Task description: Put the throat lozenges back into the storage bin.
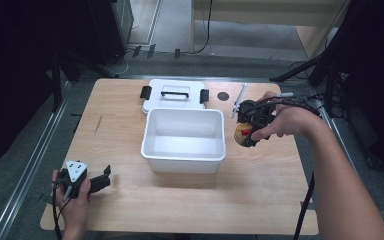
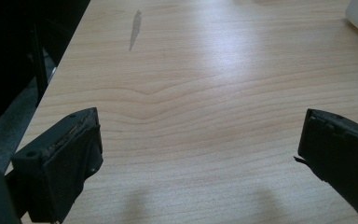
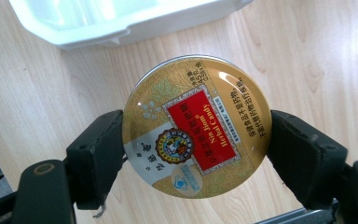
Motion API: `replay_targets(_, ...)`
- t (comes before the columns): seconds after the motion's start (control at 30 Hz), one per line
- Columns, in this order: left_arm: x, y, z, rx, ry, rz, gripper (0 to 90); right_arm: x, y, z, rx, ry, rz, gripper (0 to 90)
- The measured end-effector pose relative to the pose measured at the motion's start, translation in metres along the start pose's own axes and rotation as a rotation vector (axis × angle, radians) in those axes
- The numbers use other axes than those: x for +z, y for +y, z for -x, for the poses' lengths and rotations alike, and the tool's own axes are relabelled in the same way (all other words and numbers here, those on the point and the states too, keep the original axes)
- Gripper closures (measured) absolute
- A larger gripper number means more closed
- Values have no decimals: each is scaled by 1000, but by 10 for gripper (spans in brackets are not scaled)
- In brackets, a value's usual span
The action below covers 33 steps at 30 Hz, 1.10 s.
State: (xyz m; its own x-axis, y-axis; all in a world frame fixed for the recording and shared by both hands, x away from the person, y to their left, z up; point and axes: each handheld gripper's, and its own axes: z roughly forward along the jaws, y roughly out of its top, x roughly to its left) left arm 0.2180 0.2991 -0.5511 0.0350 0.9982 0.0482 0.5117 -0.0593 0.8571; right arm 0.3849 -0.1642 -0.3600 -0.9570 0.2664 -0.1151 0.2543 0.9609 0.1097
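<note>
Gold and red, the round candy tin [image 3: 196, 127] sat clamped at its rim between the jaws of our right gripper [image 1: 250, 127], held above the wooden table [image 1: 260, 190] at about three o'clock from the white tub [image 1: 184, 156]. We judged it light, stiff and slick (glossy printed metal), so opposite points on the rim looked like the soundest grip. Our left gripper [image 2: 200, 158] rested at seven o'clock, jaws spread wide on nothing. At twelve o'clock lay the lid [image 1: 174, 95].

White bin [image 3: 121, 21] cropped by the frame's top edge
</note>
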Motion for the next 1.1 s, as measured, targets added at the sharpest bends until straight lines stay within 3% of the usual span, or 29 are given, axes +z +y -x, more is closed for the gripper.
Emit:
replay_targets(0.4, 0, 0, -1, -6, -5, 3, 1, -23, 18, 4, -22, -21, 6, 223)
replay_targets(1.1, 0, 0, -1, -7, -8, 2, 2, -35, 51, 1, -68, -17, 11, 223)
